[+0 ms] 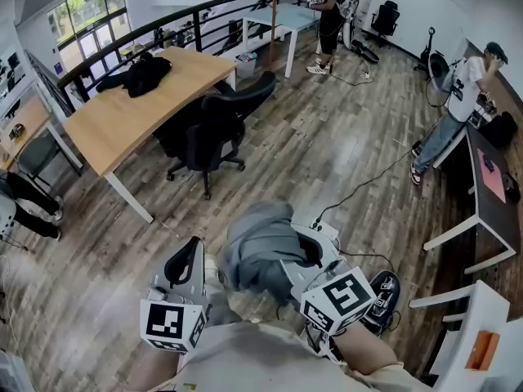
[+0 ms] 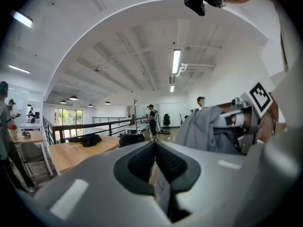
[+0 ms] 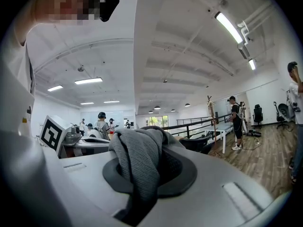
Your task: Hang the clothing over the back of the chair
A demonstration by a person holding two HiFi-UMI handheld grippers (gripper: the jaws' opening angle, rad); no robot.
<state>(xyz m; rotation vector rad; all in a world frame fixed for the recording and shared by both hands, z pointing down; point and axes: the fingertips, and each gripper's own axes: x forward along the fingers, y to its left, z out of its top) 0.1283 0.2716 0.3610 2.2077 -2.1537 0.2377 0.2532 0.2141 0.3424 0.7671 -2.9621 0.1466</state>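
Note:
A grey garment (image 1: 258, 245) hangs bunched in front of me, and my right gripper (image 1: 314, 250) is shut on it. In the right gripper view the ribbed grey cloth (image 3: 138, 167) drapes over and between the pads of that gripper (image 3: 151, 148). My left gripper (image 1: 191, 261) hangs just left of the cloth, apart from it. In its own view the left gripper (image 2: 155, 145) has its pads together with nothing between them, and the garment (image 2: 204, 129) shows at the right. The black office chair (image 1: 216, 126) stands ahead by the wooden desk, its back towards me.
The wooden desk (image 1: 114, 121) carries a black garment (image 1: 144, 75). A cable and power strip (image 1: 324, 228) lie on the plank floor just past the cloth. People stand at the far end (image 1: 331, 15) and at the right (image 1: 454, 109). White table frames (image 1: 462, 235) stand at the right.

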